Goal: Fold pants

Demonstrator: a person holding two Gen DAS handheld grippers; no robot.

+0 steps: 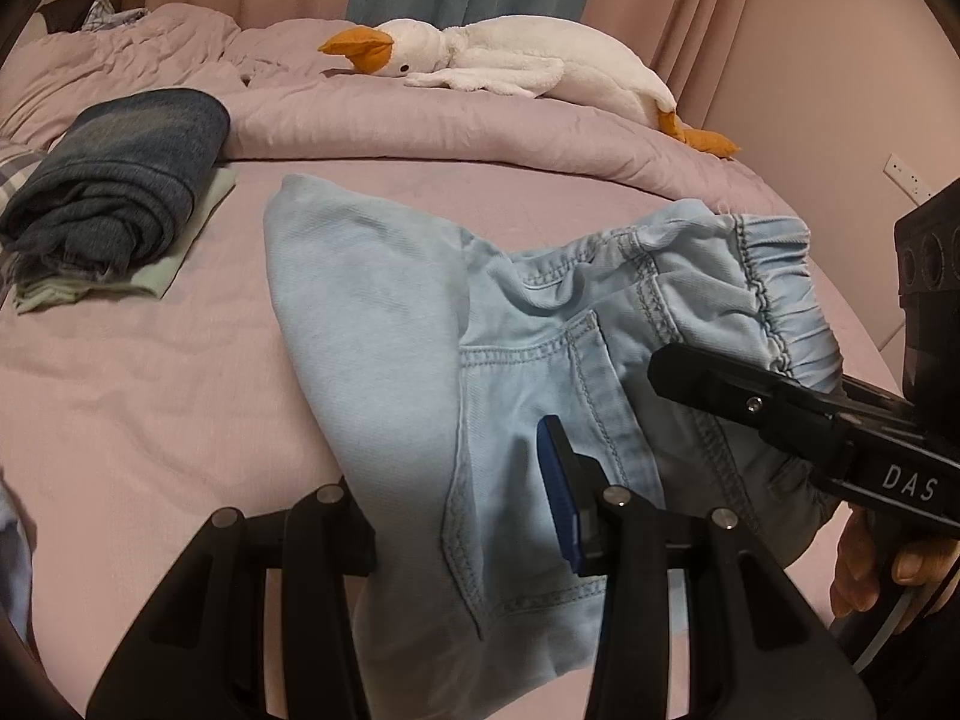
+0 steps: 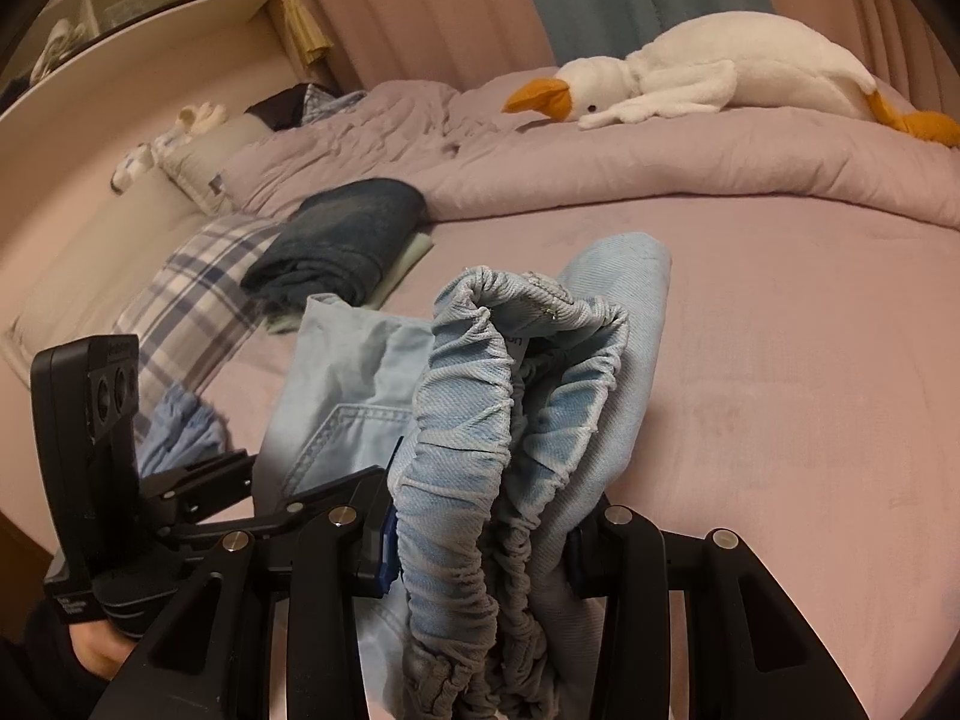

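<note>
I have both hand-held grippers clamped on the pants (image 1: 384, 324): left hand-held gripper (image 1: 474, 516) at the pocket, right hand-held gripper (image 2: 480, 534) on the waistband, above the bed (image 1: 150, 396). Advice: keep edges level and lower evenly.

Left wrist view: pants (image 1: 384, 324) at centre on the bed (image 1: 150, 408); folded clothes (image 1: 114, 198) at left; toy goose (image 1: 510, 60) on the duvet (image 1: 420, 120) behind; right gripper (image 1: 780, 402) at right edge, touching the waistband.
</note>
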